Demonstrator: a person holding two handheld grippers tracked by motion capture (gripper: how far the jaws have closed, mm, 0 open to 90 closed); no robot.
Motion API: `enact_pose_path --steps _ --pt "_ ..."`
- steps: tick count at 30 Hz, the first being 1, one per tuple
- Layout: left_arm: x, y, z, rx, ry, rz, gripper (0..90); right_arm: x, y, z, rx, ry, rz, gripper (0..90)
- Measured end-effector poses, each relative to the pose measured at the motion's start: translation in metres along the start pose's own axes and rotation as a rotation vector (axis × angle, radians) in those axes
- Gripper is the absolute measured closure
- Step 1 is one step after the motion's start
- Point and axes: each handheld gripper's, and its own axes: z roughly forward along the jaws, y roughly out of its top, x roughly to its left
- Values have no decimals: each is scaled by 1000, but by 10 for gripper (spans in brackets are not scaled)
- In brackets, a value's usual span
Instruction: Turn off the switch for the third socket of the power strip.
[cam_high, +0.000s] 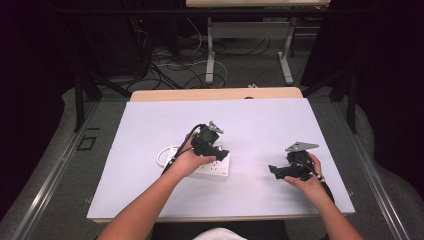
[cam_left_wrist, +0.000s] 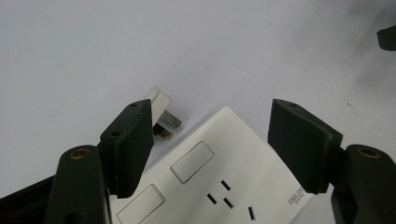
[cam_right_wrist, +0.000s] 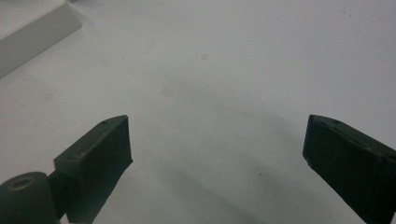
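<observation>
A white power strip (cam_high: 212, 169) lies on the white table near its middle, its white cable (cam_high: 165, 154) looping off to the left. My left gripper (cam_high: 221, 154) hovers over the strip's right end, jaws open. In the left gripper view the strip (cam_left_wrist: 219, 177) shows two rocker switches and a socket between the open jaws, with my left gripper (cam_left_wrist: 211, 144) above it. A white plug (cam_left_wrist: 163, 116) with metal pins lies beside the strip's end, past the left jaw. My right gripper (cam_high: 274, 171) is open over bare table to the right, and the right gripper view shows my right gripper (cam_right_wrist: 217, 154) holding nothing.
The white tabletop (cam_high: 260, 125) has free room on all sides of the strip. A corner of the strip (cam_right_wrist: 32, 32) appears at the top left of the right gripper view. Beyond the table stand another table's legs (cam_high: 211, 60) and floor cables (cam_high: 170, 70).
</observation>
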Motion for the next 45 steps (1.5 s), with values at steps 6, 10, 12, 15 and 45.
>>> enact_pose_path --steps 6,10,12,15,45 --pt "2 -1 -3 -18 2 -13 301 0 0 0 2 -2 2 74" --pt "3 -2 -5 -20 -4 -29 286 0 0 0 2 1 0 74" --pt "4 -2 -7 -16 -6 -42 270 1 0 0 3 1 3 74" --pt "5 -3 -9 -15 -4 -53 238 1 0 0 3 1 3 74" --pt "30 -33 -50 -50 29 -139 5 1 0 0 3 -3 5 74"
